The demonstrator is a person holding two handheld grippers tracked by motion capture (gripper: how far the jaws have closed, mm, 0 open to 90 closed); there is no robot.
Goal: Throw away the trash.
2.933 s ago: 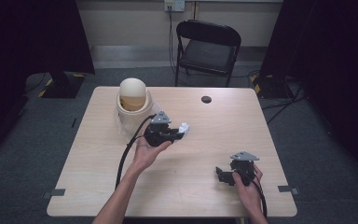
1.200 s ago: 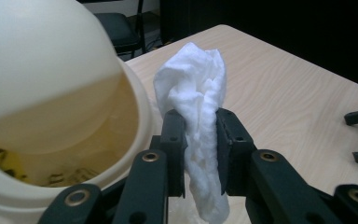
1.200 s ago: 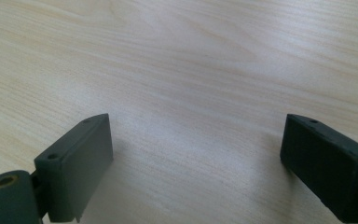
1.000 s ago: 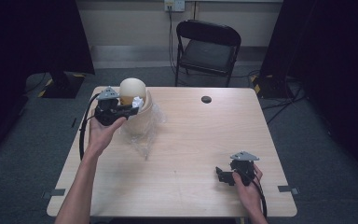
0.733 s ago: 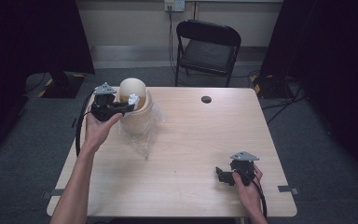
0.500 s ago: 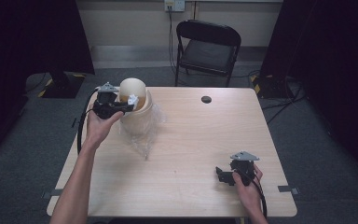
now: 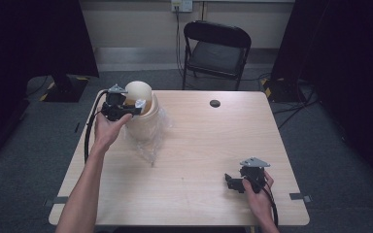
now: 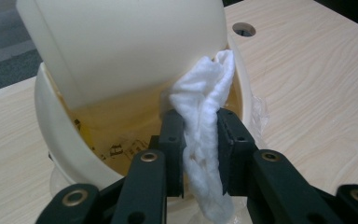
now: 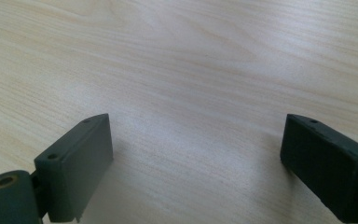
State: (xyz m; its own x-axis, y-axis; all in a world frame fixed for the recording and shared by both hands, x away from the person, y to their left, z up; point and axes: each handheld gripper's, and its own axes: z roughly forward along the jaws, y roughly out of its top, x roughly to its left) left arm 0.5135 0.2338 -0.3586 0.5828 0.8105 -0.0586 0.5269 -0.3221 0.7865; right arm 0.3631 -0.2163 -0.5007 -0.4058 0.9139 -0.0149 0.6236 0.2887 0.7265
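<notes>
Pale wooden desk: left gripper jaws clamped a white crumpled tissue at cream swing-lid bin beside clear plastic wrap; right gripper jaws wide, empty.

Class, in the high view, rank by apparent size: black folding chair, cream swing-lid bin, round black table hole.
1. Black folding chair, though its distance from the camera may mislead.
2. Cream swing-lid bin.
3. Round black table hole.

Black left hand-held gripper, black cable; right hand-held gripper grey-plated; brass-looking screws; forearms apparently sleeveless.
</notes>
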